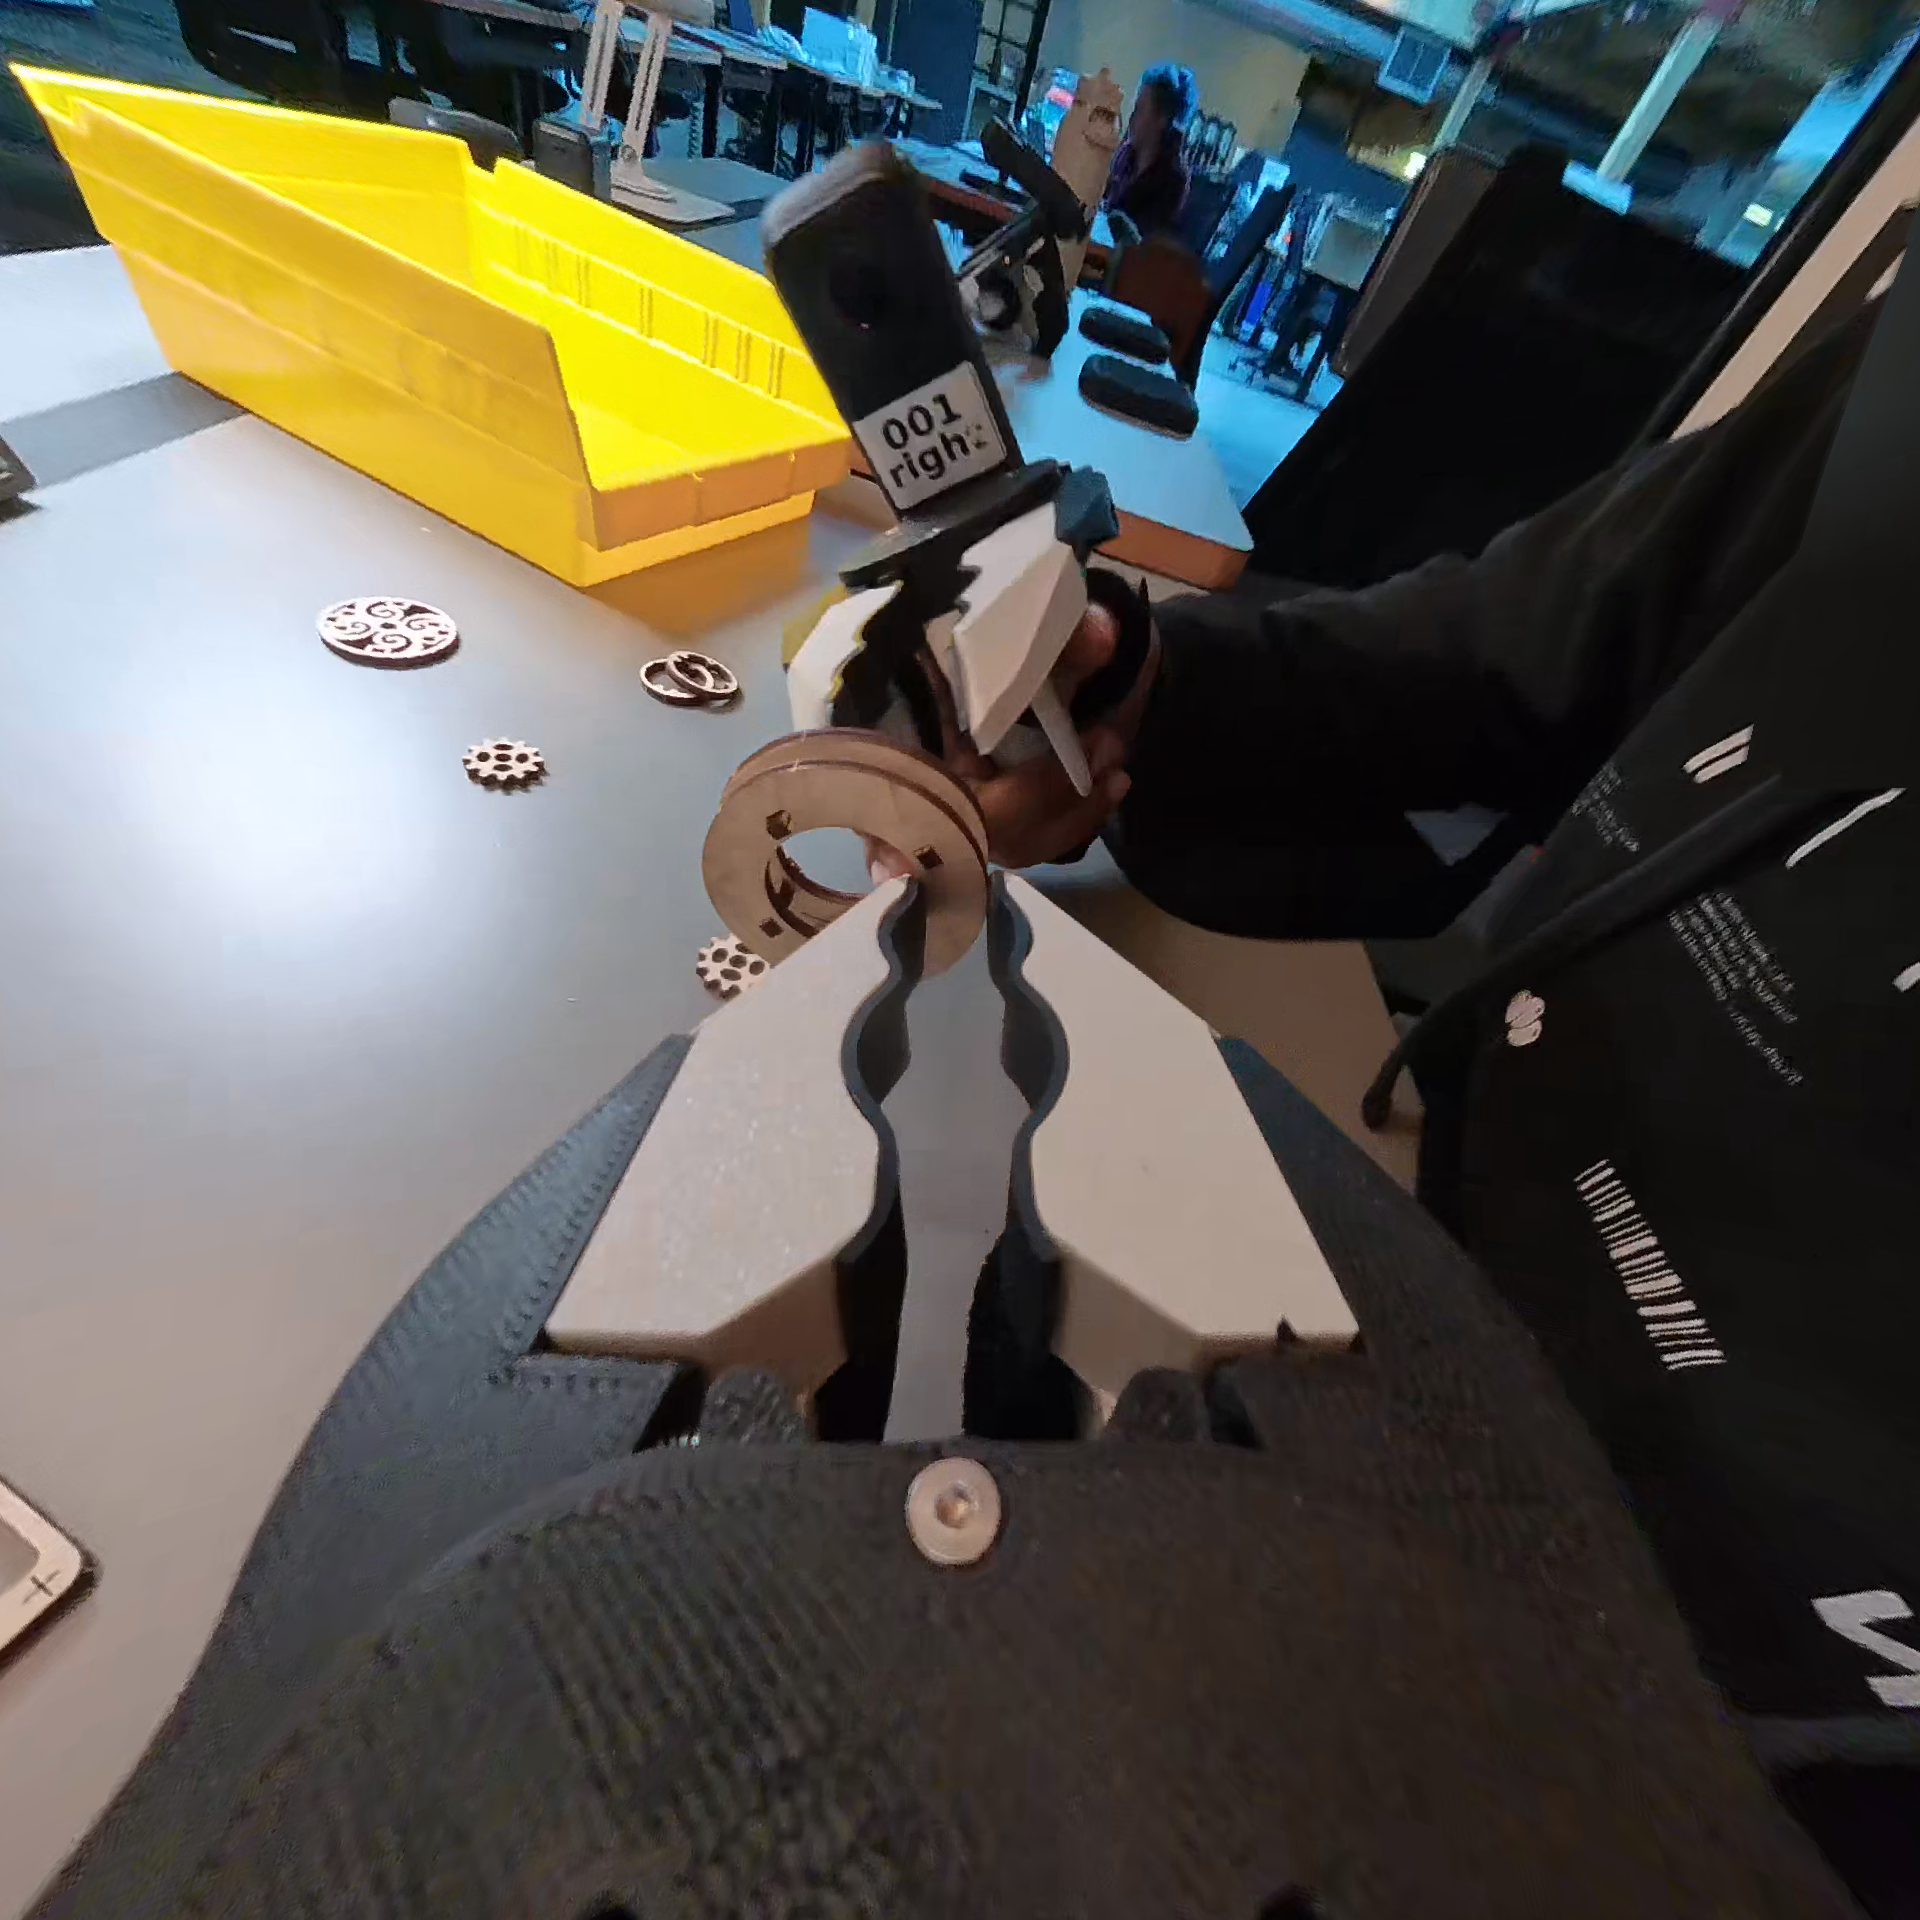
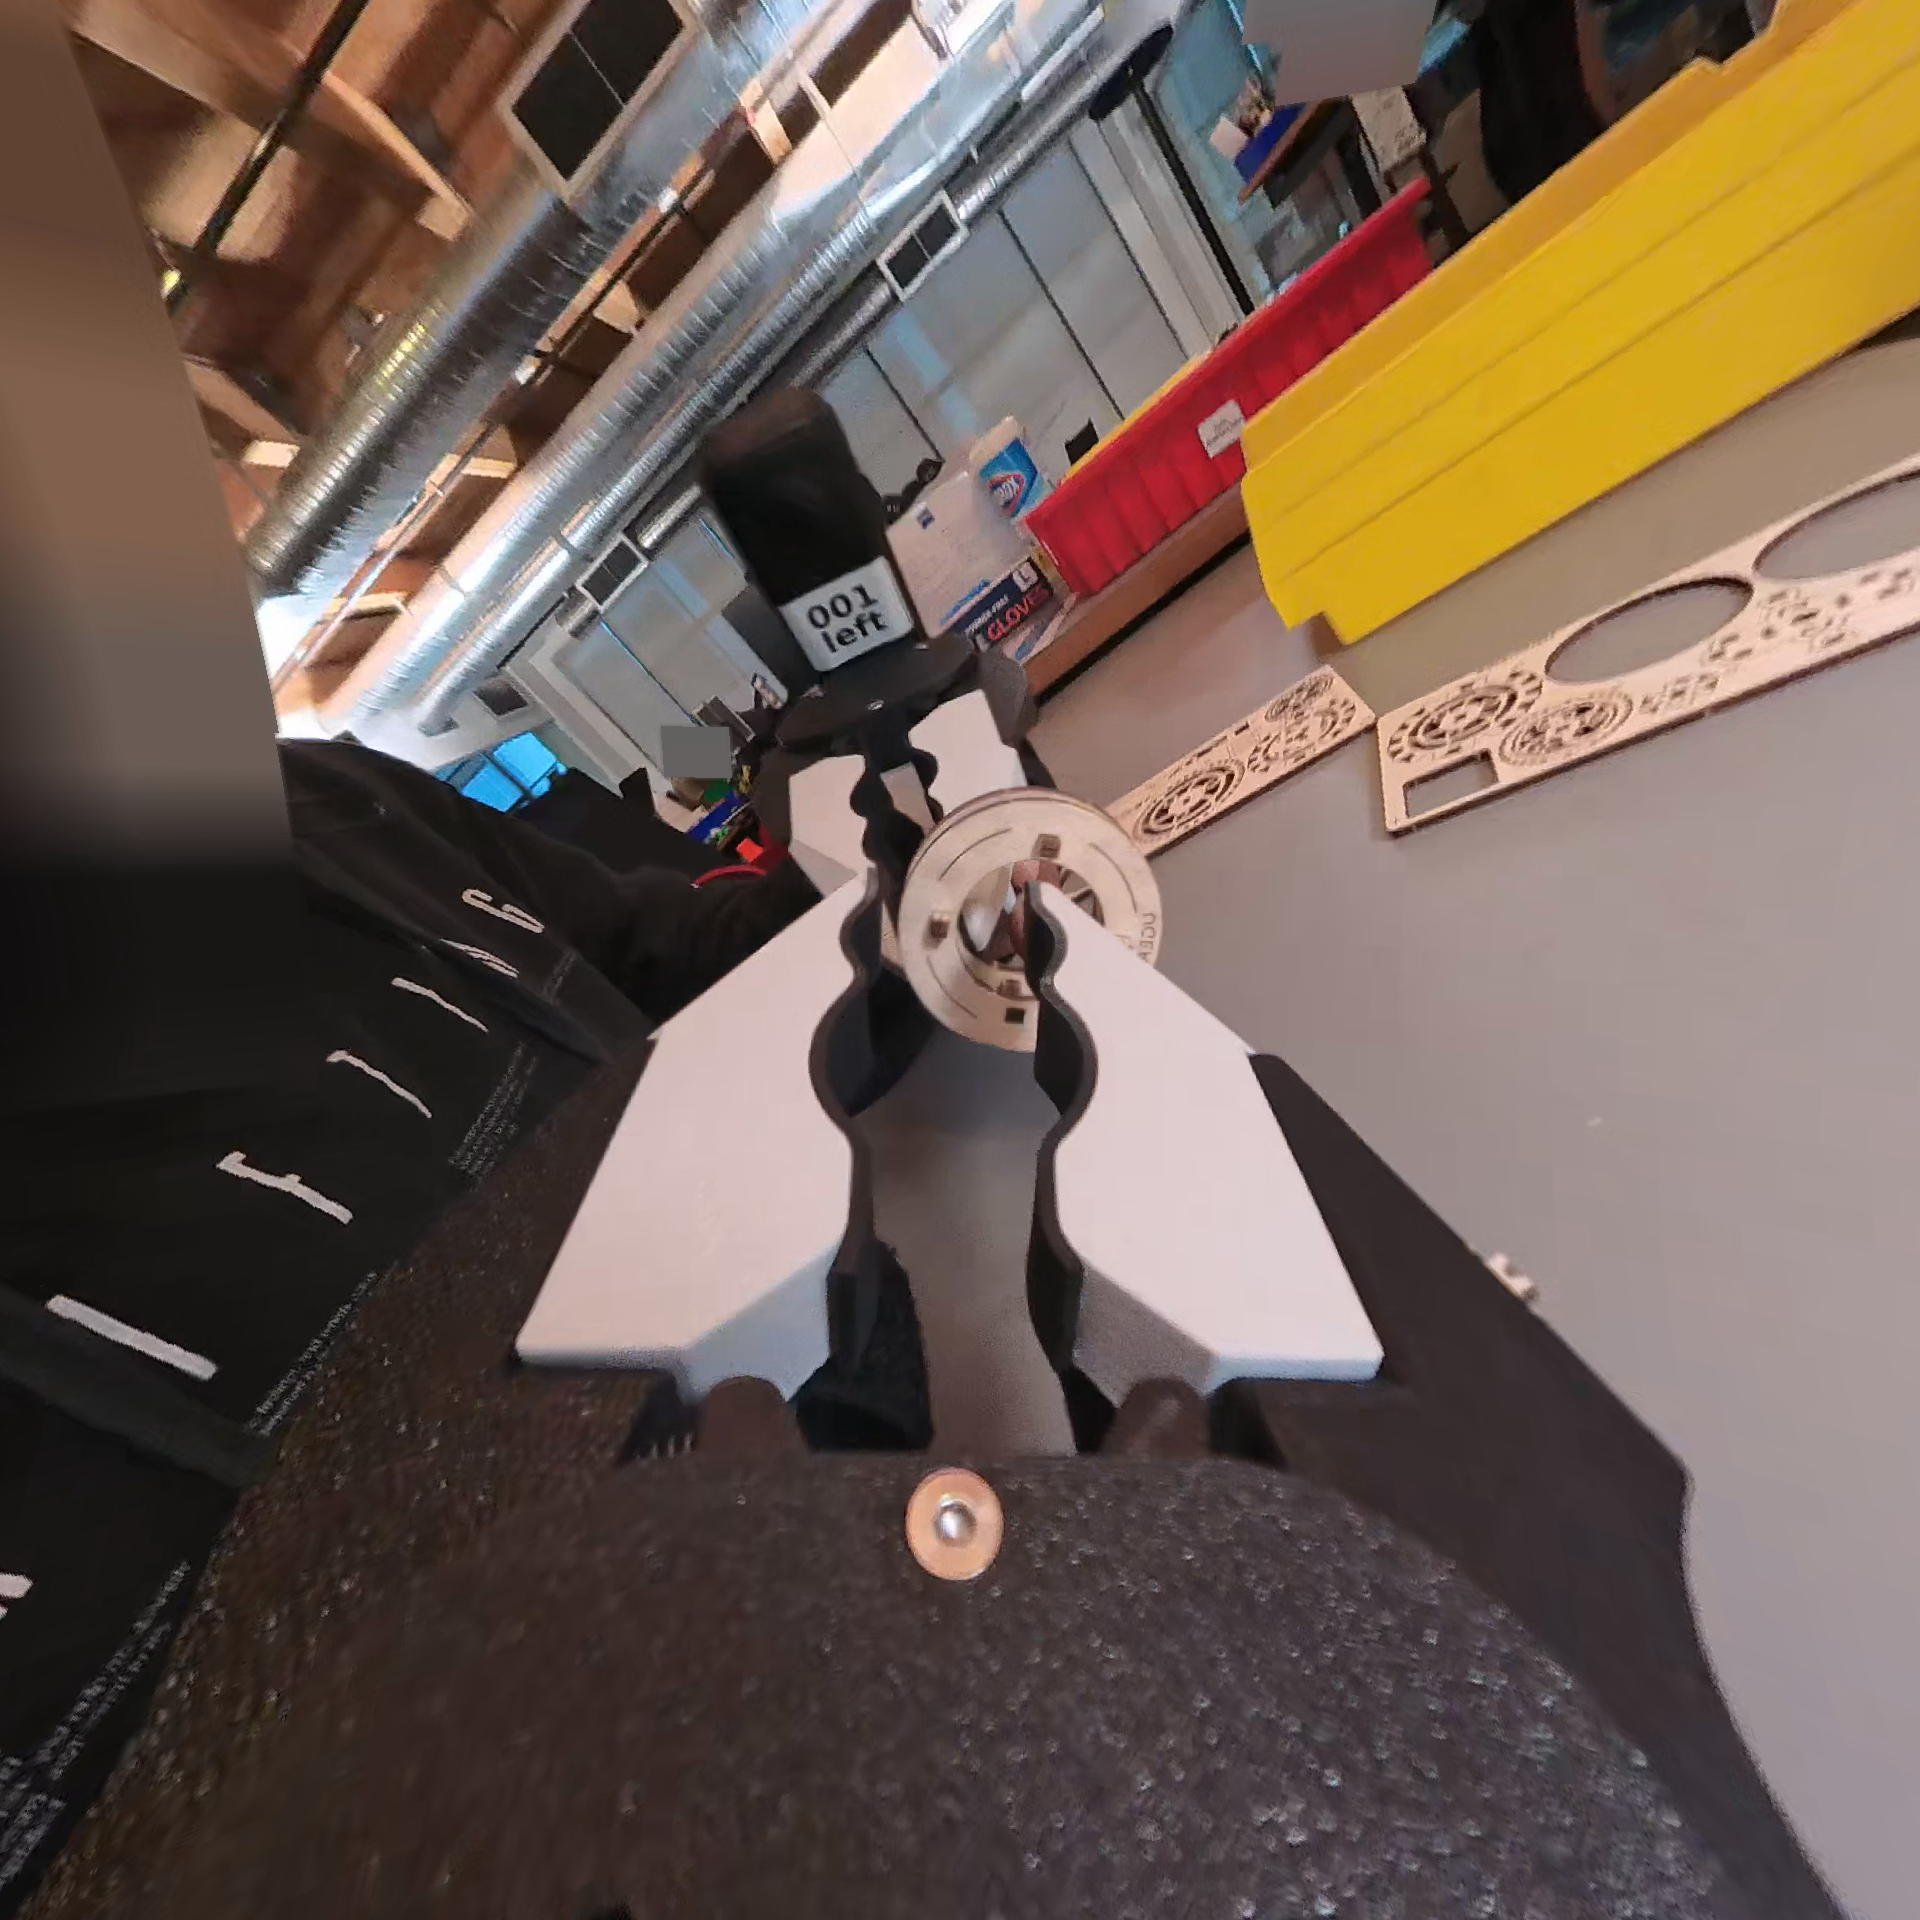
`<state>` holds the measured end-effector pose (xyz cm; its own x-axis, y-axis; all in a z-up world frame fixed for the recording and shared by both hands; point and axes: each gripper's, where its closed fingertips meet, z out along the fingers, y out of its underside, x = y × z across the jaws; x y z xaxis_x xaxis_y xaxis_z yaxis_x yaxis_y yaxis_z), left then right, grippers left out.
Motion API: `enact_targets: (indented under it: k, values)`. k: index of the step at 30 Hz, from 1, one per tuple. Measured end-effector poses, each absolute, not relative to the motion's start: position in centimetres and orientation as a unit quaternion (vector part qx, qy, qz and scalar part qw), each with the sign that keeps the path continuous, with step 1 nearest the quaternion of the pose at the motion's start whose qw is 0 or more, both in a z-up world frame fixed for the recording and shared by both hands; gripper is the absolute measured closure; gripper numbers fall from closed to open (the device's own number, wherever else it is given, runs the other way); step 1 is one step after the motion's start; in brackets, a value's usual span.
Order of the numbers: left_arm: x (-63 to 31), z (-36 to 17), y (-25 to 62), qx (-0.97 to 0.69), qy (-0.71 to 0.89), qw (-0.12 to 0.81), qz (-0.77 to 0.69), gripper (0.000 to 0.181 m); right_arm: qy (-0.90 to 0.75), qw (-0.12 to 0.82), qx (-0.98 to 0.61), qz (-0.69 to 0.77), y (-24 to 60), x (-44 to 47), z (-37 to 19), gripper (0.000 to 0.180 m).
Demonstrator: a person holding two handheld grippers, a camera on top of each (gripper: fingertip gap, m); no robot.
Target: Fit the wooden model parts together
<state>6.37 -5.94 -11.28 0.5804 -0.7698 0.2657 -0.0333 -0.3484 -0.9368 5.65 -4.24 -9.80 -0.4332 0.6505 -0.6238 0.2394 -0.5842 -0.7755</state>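
While both claws meet over the grey surface (image 1: 208, 1039), the wooden wheel assembly (image 1: 844, 847), a stack of ring-shaped discs with a wide central hole, hangs in the air between them.

From the left wrist view, going left to right: a yellow bin (image 1: 416, 312) stands at the far left, then loose parts lie on the surface, namely a fretwork disc (image 1: 387, 630), a small gear (image 1: 503, 764), a pair of rings (image 1: 690, 678) and a second small gear (image 1: 730, 964) half hidden by the finger. The left claw (image 1: 948, 894) is only narrowly parted, and the wheel's rim sits in the gap at its tips; whether it truly pinches the rim I cannot tell. Just beyond, the right claw (image 1: 935, 675) comes down from above onto the wheel, with a person's hand (image 1: 1039, 800) behind it.

In the right wrist view the right claw (image 2: 951, 914) has its tips narrowly apart at the wheel assembly (image 2: 1023, 914), one finger reaching into or across the central hole; a firm grip cannot be confirmed. The wheel lies dead ahead of both claws, its axis running roughly from one claw toward the other, so any pressing together would go along that line. The left claw (image 2: 894, 821) looks equally near.

Further right lie laser-cut plywood sheets (image 2: 1610, 644), the yellow bin (image 2: 1558, 416) and a red bin (image 2: 1195, 457). Around is a workshop with ducts overhead.
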Motion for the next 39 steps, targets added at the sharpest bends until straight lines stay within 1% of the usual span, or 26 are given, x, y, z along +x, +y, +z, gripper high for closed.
enact_targets:
  k: [1, 4, 6, 8, 10, 11, 13, 14, 17, 18, 19, 23, 30, 37, 39]
  values:
    - [6.5, -11.5, -5.9, -0.738, 0.283, 0.501, -0.354, 0.171, -0.433, 0.13, -0.517, 0.727, -4.5, 5.5, -9.9, 0.154]
    - [6.4, -12.2, -5.4, -0.749, 0.301, 0.508, -0.3, 0.171, -0.424, 0.108, -0.537, 0.721, -4.7, 5.0, -10.6, 0.166]
    - [6.4, -12.3, -5.3, -0.749, 0.303, 0.514, -0.289, 0.17, -0.42, 0.105, -0.537, 0.724, -4.7, 5.1, -10.5, 0.168]
    - [6.3, -12.0, -5.2, -0.746, 0.277, 0.51, -0.327, 0.166, -0.421, 0.108, -0.528, 0.729, -4.8, 5.3, -10.4, 0.169]
    - [5.7, -10.7, -5.1, -0.724, 0.209, 0.504, -0.422, 0.15, -0.429, 0.129, -0.517, 0.73, -4.7, 5.5, -10.2, 0.17]
    - [5.2, -10.1, -5.1, -0.709, 0.168, 0.493, -0.476, 0.148, -0.447, 0.153, -0.513, 0.717, -4.7, 5.5, -10.4, 0.17]
    - [4.5, -9.6, -4.6, -0.687, 0.095, 0.46, -0.555, 0.154, -0.496, 0.211, -0.505, 0.674, -5.0, 5.3, -11.1, 0.17]
    - [4.5, -9.7, -4.5, -0.679, 0.078, 0.445, -0.579, 0.154, -0.515, 0.233, -0.496, 0.659, -5.4, 5.2, -11.1, 0.17]
    - [5.7, -10.4, -4.8, -0.683, 0.073, 0.405, -0.604, 0.156, -0.547, 0.29, -0.481, 0.621, -5.7, 4.7, -11.1, 0.17]
    - [5.7, -10.5, -4.6, -0.685, 0.065, 0.406, -0.602, 0.163, -0.556, 0.306, -0.476, 0.609, -5.8, 4.6, -11.2, 0.17]
    - [5.6, -10.4, -4.5, -0.681, 0.062, 0.407, -0.605, 0.164, -0.559, 0.317, -0.474, 0.601, -5.7, 4.6, -11.1, 0.17]
    - [5.4, -9.3, -4.9, -0.664, 0.073, 0.417, -0.616, 0.171, -0.551, 0.335, -0.46, 0.611, -5.5, 4.9, -10.2, 0.17]
    - [5.7, -8.6, -4.7, -0.661, 0.091, 0.456, -0.59, 0.171, -0.529, 0.362, -0.445, 0.625, -5.1, 5.4, -9.1, 0.17]
    - [5.8, -8.5, -5.2, -0.658, 0.104, 0.457, -0.589, 0.171, -0.527, 0.348, -0.433, 0.643, -5.4, 5.6, -8.9, 0.17]
    - [5.9, -9.0, -5.3, -0.677, 0.128, 0.46, -0.561, 0.17, -0.53, 0.323, -0.436, 0.652, -5.6, 5.6, -9.4, 0.169]
